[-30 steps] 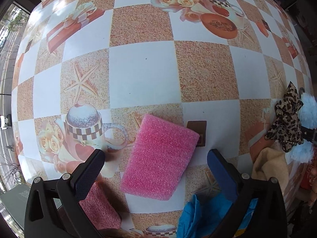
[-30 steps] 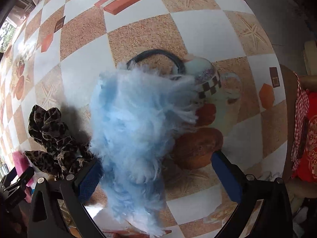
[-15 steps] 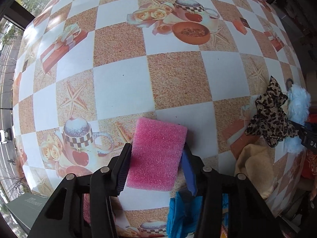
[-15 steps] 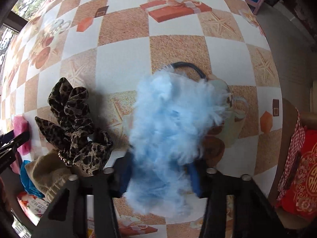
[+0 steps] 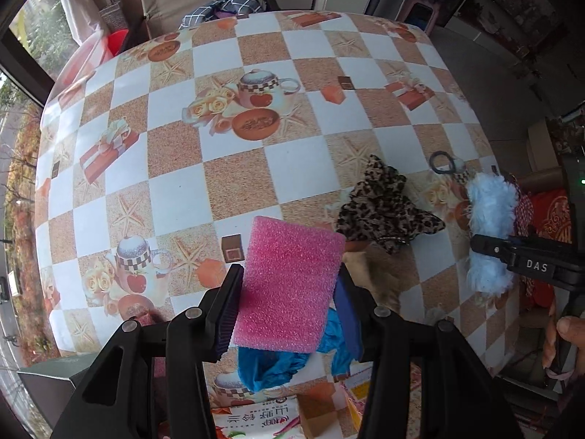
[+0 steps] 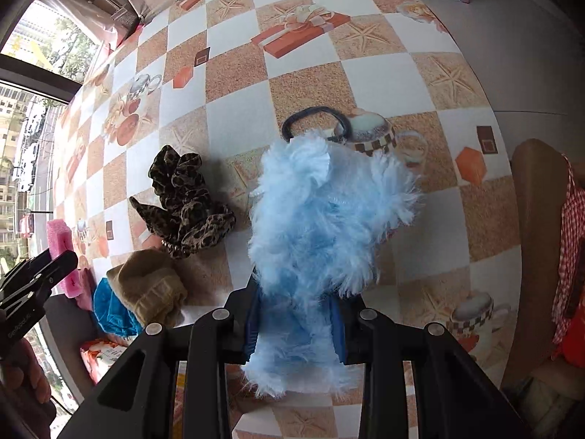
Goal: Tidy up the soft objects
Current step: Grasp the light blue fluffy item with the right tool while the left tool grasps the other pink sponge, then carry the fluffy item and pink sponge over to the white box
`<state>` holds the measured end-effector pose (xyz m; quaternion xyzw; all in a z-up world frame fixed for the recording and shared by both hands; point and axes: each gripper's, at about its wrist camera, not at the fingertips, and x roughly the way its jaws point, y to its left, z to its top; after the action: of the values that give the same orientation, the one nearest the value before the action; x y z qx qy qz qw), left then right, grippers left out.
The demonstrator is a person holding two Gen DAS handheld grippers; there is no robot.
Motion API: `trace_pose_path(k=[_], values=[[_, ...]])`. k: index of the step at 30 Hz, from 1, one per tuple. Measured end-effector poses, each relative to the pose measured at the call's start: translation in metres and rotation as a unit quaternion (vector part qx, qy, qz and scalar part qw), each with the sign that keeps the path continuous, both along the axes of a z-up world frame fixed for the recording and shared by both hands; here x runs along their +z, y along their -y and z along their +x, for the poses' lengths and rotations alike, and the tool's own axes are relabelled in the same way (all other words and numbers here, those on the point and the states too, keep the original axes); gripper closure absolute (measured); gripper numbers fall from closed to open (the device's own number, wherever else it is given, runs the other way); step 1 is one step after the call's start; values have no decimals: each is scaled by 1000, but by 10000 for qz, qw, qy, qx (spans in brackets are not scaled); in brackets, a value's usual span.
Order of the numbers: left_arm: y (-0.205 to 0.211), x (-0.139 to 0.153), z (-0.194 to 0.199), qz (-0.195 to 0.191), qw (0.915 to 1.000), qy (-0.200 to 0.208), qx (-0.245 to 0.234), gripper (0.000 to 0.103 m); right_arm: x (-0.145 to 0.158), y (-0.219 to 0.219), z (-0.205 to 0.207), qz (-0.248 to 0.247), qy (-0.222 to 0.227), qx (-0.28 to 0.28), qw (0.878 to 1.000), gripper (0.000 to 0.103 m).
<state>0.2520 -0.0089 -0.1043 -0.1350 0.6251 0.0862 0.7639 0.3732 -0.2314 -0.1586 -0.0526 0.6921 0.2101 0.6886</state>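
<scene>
Two grippers we held clenched: our left gripper (image 5: 289,301) clamped the pink sponge (image 5: 289,285), our right gripper (image 6: 296,323) the blue fluffy piece (image 6: 321,226), leopard scrunchie (image 6: 182,201) at ten o'clock.

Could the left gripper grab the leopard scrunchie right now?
Probably not: the left gripper is shut on the pink sponge, so its jaws are full. The leopard scrunchie lies uncovered on the table, but the sponge must go first.
</scene>
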Motion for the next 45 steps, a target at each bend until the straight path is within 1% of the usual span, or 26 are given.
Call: trace_pose_path(k=[7,10,14,20,27,35,39,42,45], values=[[51,33,2,-56,9976,328,-600,51,19,22,-21,137,43,-222,9997,70],[71,47,1,-112,9957,453,-799,51,36,41,-48,179,87,-347,9992,70],[99,65,-3,-190,9917,616,-1113,51,52,63,-67,226,148,-537,9982,70],[144,85,-18,-332,9822,782,-1676,51,69,92,-99,156,215,-722,9970,70],[188,100,-50,-470,9662,856,-2387,51,77,107,-135,24,249,-742,9969,70],[214,110,-92,-668,9493,906,-2936,51,81,115,-166,-52,210,-744,9970,70],[219,111,-116,-747,9414,885,-3168,51,81,113,-183,-89,180,-587,9981,70],[216,106,-136,-752,9390,787,-3264,51,78,109,-198,-115,142,-374,9991,70],[207,100,-156,-763,9394,668,-3275,51,73,104,-211,-100,36,-215,9997,70]])
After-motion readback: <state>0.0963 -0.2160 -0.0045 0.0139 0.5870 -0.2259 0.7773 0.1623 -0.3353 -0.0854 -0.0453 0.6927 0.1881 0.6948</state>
